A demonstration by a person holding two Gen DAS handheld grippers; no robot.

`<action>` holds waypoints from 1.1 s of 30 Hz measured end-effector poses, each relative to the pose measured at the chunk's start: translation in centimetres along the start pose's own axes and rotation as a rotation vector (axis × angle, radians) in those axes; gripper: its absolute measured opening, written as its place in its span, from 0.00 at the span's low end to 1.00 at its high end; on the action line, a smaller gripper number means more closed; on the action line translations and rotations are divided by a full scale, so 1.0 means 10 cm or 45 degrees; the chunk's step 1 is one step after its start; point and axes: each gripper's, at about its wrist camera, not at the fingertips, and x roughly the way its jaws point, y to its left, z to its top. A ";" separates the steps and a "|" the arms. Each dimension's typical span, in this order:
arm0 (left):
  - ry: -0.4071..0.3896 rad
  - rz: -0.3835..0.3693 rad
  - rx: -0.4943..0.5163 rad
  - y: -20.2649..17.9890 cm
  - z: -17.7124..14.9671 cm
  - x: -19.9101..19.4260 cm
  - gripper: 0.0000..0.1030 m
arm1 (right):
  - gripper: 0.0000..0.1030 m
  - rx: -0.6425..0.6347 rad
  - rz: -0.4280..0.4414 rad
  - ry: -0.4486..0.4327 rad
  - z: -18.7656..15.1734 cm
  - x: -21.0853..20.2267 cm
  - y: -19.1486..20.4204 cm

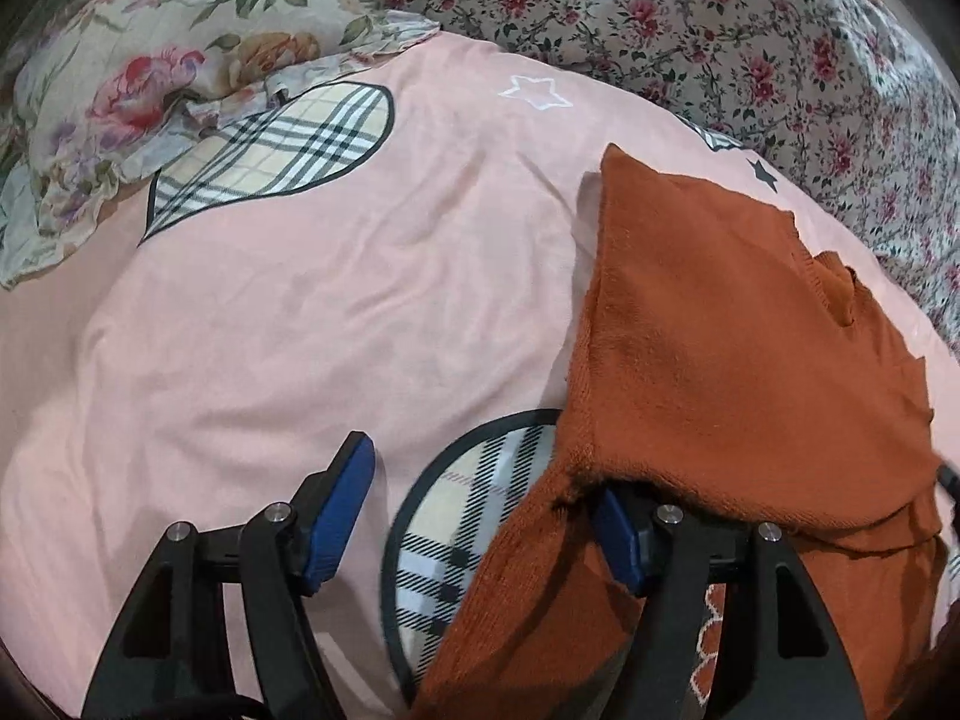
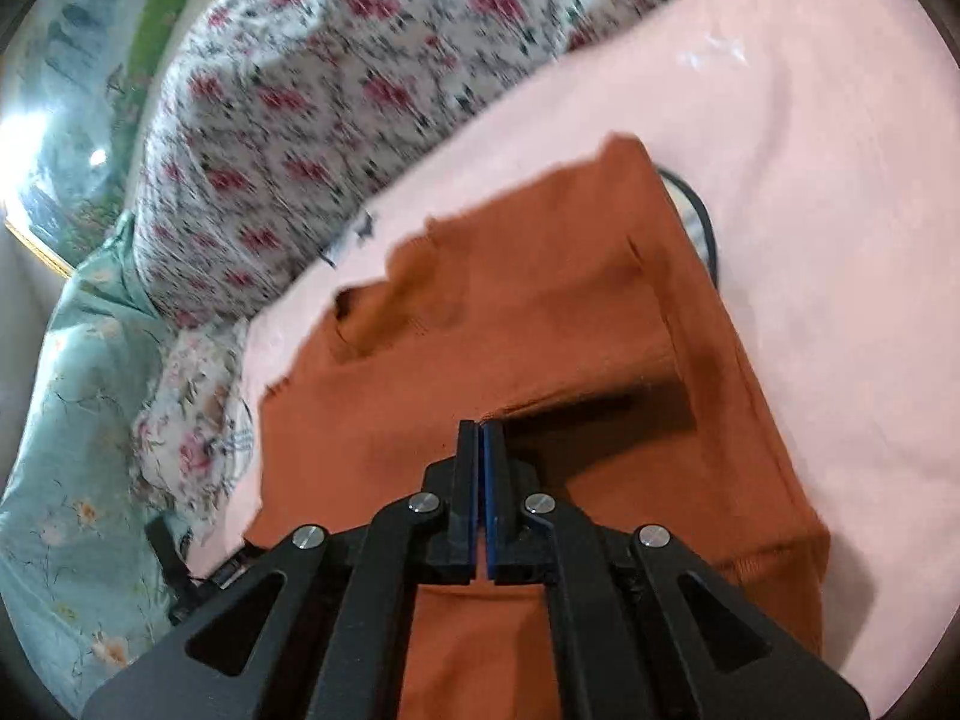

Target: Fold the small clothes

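Left wrist view: the left gripper (image 1: 480, 516) stands wide open at 6 o'clock, its blue pads (image 1: 339, 516) far apart and gripping nothing. The right-hand finger is draped by the edge of a rust-orange garment (image 1: 738, 348), whose cloth lies over the fingertip. The garment fills the frame from 3 to 6 o'clock, its upper layer folded over the lower one, one corner pointing toward 12 o'clock. It lies on a pink sheet (image 1: 312, 300) printed with plaid shapes: a heart (image 1: 270, 150) at 10 o'clock and a rounded patch (image 1: 468, 516) at 6 o'clock, partly under the garment. A small white star outline (image 1: 536, 91) sits near 12 o'clock. A floral pillow (image 1: 150, 90) rests at 10 to 11 o'clock, overlapping the sheet's edge. A rose-print quilt (image 1: 750, 48) runs from 12 to 3 o'clock.

Right wrist view: the right gripper (image 2: 482, 438) is closed at 6 o'clock, its pads pressed nearly together; its tips meet the edge of a fold of the garment (image 2: 540, 288), though whether cloth is pinched between them cannot be told. The garment spreads from the centre down to 6 o'clock on the sheet (image 2: 810, 210). The quilt (image 2: 336, 90), blurred, spans 10 to 12 o'clock. A pale green floral cloth (image 2: 72, 420) hangs at 8 o'clock.
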 end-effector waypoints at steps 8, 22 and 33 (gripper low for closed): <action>0.049 -0.116 -0.023 0.22 0.01 -0.04 0.68 | 0.02 -0.016 -0.068 0.219 -0.27 0.14 -0.11; 0.180 -0.320 0.131 -0.26 0.65 0.26 0.77 | 0.11 -0.083 -0.104 0.077 0.10 -0.11 0.14; 0.085 -0.366 0.201 -0.58 1.17 0.74 0.11 | 0.28 -0.118 -0.112 0.158 0.12 0.28 0.19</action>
